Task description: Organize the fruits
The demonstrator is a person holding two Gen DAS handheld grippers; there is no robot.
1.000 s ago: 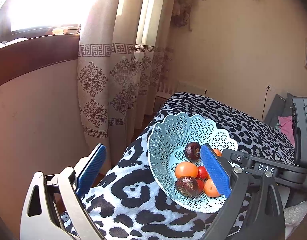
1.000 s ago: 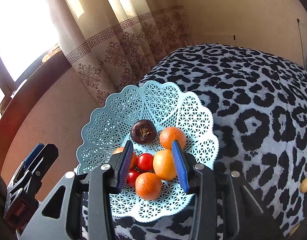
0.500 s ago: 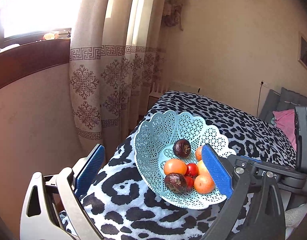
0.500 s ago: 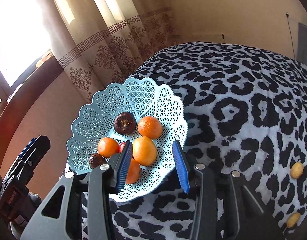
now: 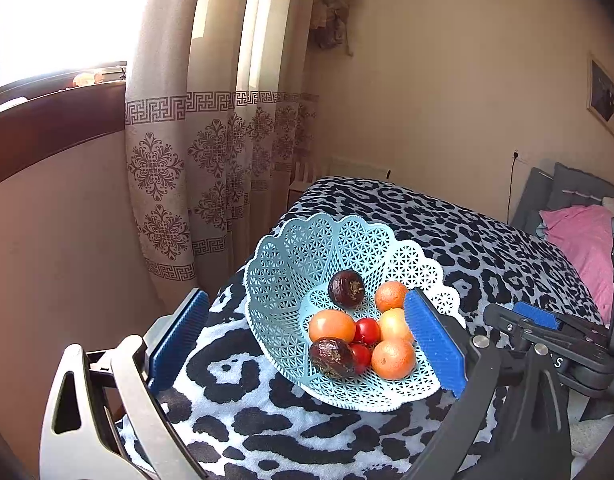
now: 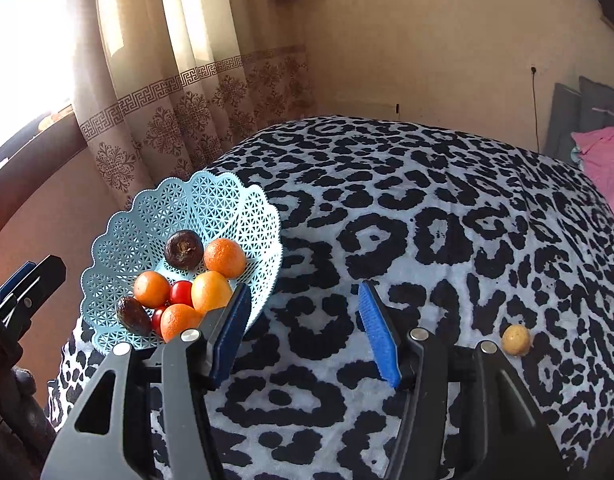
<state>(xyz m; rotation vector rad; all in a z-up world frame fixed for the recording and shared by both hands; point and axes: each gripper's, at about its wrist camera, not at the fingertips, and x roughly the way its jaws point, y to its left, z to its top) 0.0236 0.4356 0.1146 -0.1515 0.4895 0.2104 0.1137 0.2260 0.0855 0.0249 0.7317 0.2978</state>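
A light-blue lattice basket [image 5: 291, 264] [image 6: 227, 204] sits near the left corner of the leopard-print cloth. It holds several oranges [image 5: 393, 358] [image 6: 224, 257], two red tomatoes [image 5: 367, 330] [image 6: 181, 293] and two dark wrinkled fruits [image 5: 346, 288] [image 6: 184, 249]. A small yellow fruit [image 6: 515, 340] lies alone on the cloth at the right. My left gripper [image 5: 307, 334] stands open in front of the basket, nothing held. My right gripper [image 6: 305, 330] is open and empty over bare cloth, just right of the basket; the yellow fruit lies beyond its right finger.
Patterned curtains [image 5: 223, 152] and a wall with a dark wooden sill [image 5: 47, 128] stand behind the basket. The cloth's left edge [image 5: 211, 312] drops off close to the basket. A pink pillow [image 6: 603, 160] lies at the far right.
My right gripper has swung right, off the basket and over the bare cloth, bringing the yellow fruit closer. The left gripper drew back slightly and stayed open.
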